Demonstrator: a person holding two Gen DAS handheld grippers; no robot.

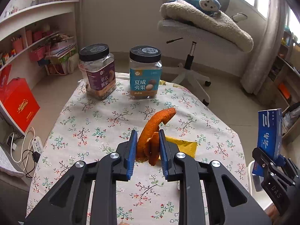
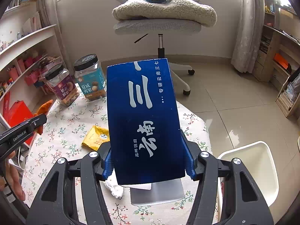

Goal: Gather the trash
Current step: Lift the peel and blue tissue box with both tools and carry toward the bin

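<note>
My left gripper [image 1: 147,140] is shut on an orange peel [image 1: 155,123] and holds it above the floral tablecloth [image 1: 90,127]. My right gripper [image 2: 148,161] is shut on a blue box [image 2: 142,112] with white lettering, lifted above the table; this box also shows in the left wrist view [image 1: 270,131]. A yellow packet [image 2: 96,136] lies flat on the cloth between the grippers; it also shows in the left wrist view [image 1: 182,145]. A crumpled white tissue [image 2: 113,187] lies under the right gripper. The peel shows in the right wrist view [image 2: 44,108] in the left gripper [image 2: 40,121].
Two black-lidded snack jars, purple-labelled [image 1: 98,71] and blue-labelled [image 1: 145,73], stand at the table's far edge. A white bin [image 2: 256,168] sits beside the table at right. A silver flat object [image 2: 157,193] lies under the blue box. An office chair [image 1: 195,31] stands beyond the table.
</note>
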